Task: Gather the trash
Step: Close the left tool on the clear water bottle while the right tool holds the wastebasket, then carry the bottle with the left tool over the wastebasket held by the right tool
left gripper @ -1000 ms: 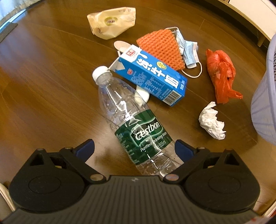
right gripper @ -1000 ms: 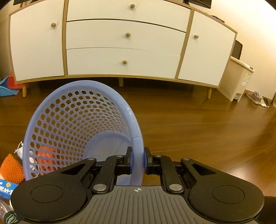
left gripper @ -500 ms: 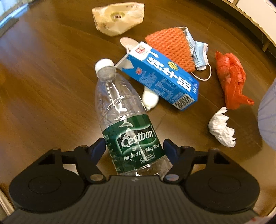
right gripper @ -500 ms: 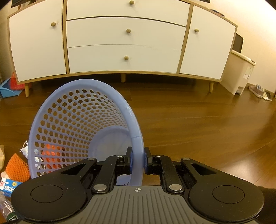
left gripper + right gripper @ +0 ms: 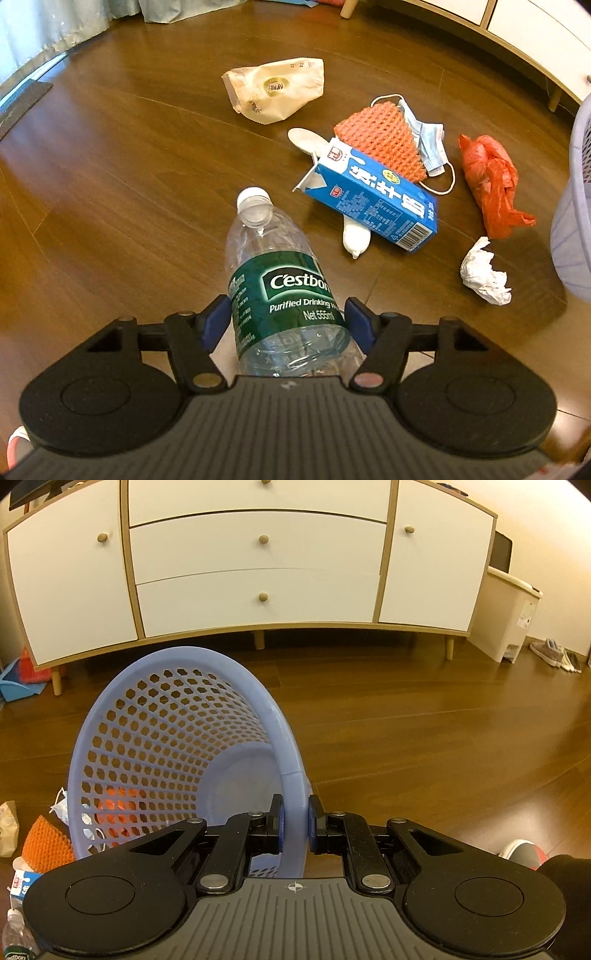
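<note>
Your left gripper has its blue fingers closed against both sides of a clear plastic water bottle, which lies between them with its white cap pointing away from you. Its green label reads "C'estbon", "Purified Drinking W…" and "Net 555ml".

Beyond the fingertips and to their right lies a blue milk carton printed with white Chinese characters and a barcode, its top torn open. Past the carton are an orange mesh pad and a blue face mask. Further right lie a red plastic bag and a crumpled white tissue. Far ahead sits a beige wrapper with a round logo too small to read.

Your right gripper pinches the rim of a tilted lavender perforated basket, one finger inside the rim and one outside.
</note>
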The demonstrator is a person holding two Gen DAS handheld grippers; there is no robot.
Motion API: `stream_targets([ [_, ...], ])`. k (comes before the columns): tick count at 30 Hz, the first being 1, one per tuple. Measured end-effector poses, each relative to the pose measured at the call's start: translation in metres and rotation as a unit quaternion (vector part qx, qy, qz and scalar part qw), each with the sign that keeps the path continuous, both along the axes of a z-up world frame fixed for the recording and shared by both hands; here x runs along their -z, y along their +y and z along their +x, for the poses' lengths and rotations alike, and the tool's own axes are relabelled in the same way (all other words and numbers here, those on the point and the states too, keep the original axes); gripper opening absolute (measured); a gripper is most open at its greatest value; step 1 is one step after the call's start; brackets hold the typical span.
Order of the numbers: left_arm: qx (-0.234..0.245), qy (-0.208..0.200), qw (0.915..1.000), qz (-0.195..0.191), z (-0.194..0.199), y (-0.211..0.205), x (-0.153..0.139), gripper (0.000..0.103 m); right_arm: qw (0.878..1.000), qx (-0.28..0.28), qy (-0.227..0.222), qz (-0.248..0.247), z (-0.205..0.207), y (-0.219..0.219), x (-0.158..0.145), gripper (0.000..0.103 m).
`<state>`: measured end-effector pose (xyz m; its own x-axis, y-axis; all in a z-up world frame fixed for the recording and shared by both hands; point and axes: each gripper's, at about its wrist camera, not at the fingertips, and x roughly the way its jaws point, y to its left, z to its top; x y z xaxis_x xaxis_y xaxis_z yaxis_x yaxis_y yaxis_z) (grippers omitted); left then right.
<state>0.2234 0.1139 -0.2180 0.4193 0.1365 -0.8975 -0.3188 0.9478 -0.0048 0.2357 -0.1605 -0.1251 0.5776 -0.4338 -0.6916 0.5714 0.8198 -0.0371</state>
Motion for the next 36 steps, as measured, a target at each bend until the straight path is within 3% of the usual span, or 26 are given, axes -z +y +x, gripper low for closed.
stream_targets([
  [7, 0.011, 0.009, 0.9999, -0.008, -0.007, 0.0, -0.002, 0.061, 1.0, 0.001, 0.001, 0.004, -0.003, 0.001, -0.001, 0.009],
  [25, 0.015, -0.077, 0.9968, -0.016, -0.01, -0.003, -0.073, 0.057, 1.0, 0.003, 0.0, 0.018, -0.003, -0.003, 0.001, 0.009],
  [36, 0.047, -0.132, 0.9894, -0.039, -0.013, -0.024, -0.121, 0.058, 1.0, 0.005, 0.0, 0.023, -0.002, -0.003, 0.001, 0.009],
])
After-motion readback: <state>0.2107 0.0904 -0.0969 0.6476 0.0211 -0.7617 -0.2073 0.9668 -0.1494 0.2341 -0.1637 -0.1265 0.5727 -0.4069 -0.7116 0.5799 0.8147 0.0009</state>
